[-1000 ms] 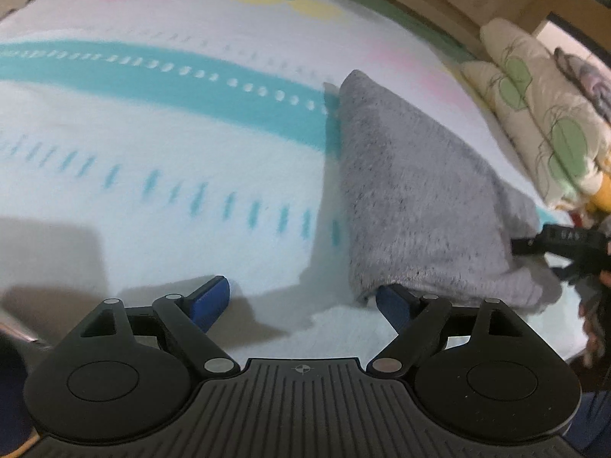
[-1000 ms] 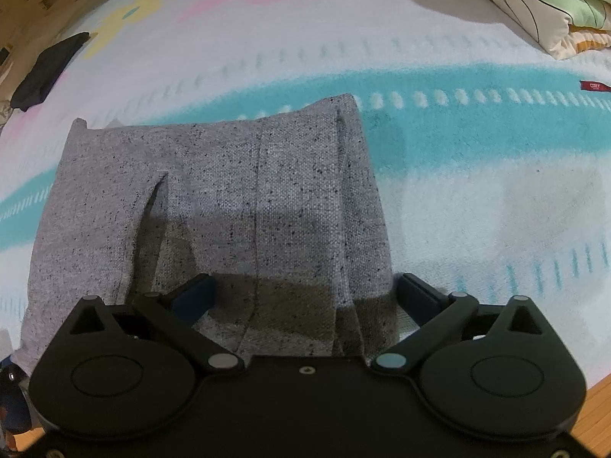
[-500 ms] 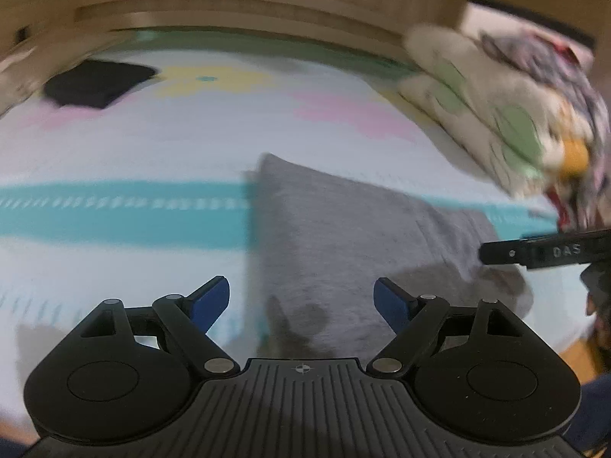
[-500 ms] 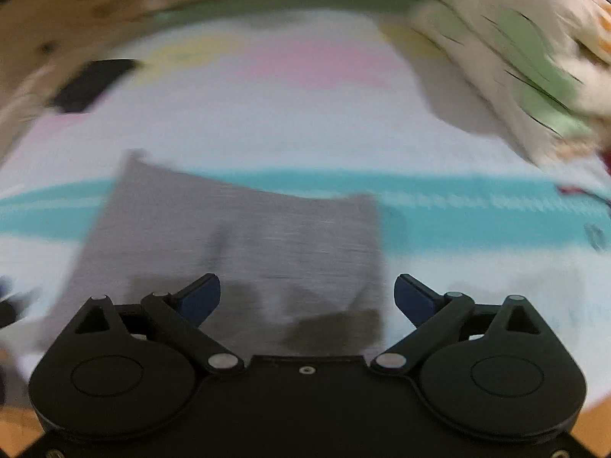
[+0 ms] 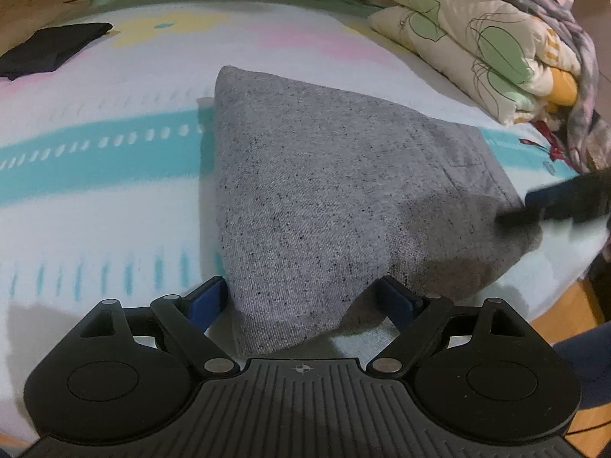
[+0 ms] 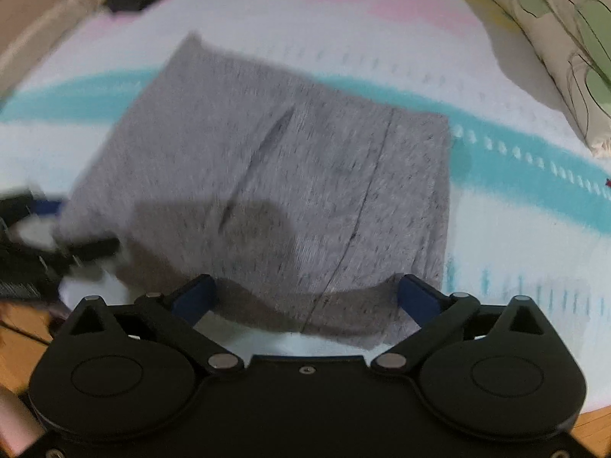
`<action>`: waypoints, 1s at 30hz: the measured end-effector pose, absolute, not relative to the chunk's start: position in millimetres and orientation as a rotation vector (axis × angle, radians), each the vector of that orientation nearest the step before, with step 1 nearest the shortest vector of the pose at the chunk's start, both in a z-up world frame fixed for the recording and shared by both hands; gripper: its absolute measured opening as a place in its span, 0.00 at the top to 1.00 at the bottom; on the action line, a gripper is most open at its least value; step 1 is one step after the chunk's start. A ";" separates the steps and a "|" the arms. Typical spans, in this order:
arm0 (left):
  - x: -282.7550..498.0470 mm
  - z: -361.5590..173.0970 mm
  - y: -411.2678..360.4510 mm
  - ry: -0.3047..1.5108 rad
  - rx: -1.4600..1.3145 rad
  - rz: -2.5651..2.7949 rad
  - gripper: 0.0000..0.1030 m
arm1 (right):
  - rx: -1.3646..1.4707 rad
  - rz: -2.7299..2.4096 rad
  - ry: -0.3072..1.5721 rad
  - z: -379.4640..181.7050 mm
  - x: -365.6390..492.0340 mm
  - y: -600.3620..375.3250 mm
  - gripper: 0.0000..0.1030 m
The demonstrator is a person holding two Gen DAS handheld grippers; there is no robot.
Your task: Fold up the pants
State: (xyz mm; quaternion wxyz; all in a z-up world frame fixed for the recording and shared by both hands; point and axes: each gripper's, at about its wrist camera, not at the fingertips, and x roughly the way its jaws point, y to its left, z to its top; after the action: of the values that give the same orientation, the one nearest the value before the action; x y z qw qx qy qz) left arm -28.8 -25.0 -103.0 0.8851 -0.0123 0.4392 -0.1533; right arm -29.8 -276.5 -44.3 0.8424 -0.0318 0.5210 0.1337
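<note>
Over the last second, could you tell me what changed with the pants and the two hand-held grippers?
Both hand-held grippers pulled back and tilted up. The left hand-held gripper swung from beside the folded grey pants to facing their near corner. The right hand-held gripper backed off from above the fabric. Both stayed open, gripping nothing. The pants remain folded on the bed sheet; the black garment is unmoved.

I see the left gripper (image 5: 301, 299) and the right gripper (image 6: 305, 295) both spread wide, holding nothing.
</note>
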 end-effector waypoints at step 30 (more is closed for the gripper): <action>-41.4 -72.2 -10.5 0.752 -0.109 -0.354 0.13 | 0.311 0.155 0.901 -35.5 21.2 -358.3 0.00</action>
State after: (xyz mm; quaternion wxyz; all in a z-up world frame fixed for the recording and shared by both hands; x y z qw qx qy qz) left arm -41.4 -10.5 -72.2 0.9134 -0.0530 0.3651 -0.1720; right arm 21.2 -358.3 -35.5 0.8856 0.1495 0.4333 0.0743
